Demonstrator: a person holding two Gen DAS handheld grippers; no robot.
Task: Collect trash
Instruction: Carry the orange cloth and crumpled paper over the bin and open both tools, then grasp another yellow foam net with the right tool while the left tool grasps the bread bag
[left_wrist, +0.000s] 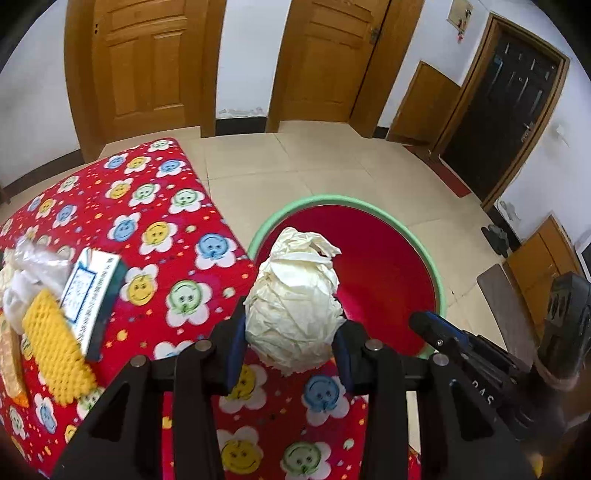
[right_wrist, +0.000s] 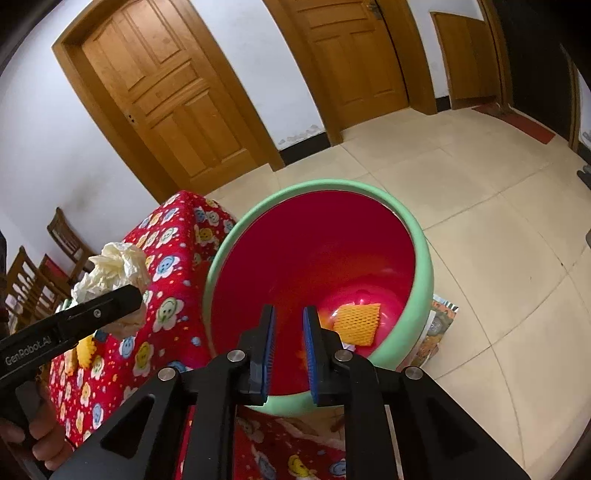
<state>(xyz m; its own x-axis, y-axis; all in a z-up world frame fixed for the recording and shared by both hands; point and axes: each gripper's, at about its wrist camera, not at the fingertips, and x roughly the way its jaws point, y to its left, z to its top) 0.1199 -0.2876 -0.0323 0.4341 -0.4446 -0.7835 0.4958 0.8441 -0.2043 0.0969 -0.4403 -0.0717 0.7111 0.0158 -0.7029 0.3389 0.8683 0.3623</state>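
Two grippers: our left gripper (left_wrist: 291, 332) clamps the paper wad (left_wrist: 293, 299); our right gripper (right_wrist: 290, 354) hangs parted, empty, over the bin (right_wrist: 421, 266).

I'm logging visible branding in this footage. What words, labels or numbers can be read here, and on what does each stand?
"GenRobot.AI": white print on the black body of the left gripper, in the right wrist view.
"DAS": partial white letters on the right gripper body, in the left wrist view; the rest is cut off.
Box on the flowered tablecloth: printed lines, too small and blurred to read.
Wall notice: unreadable.
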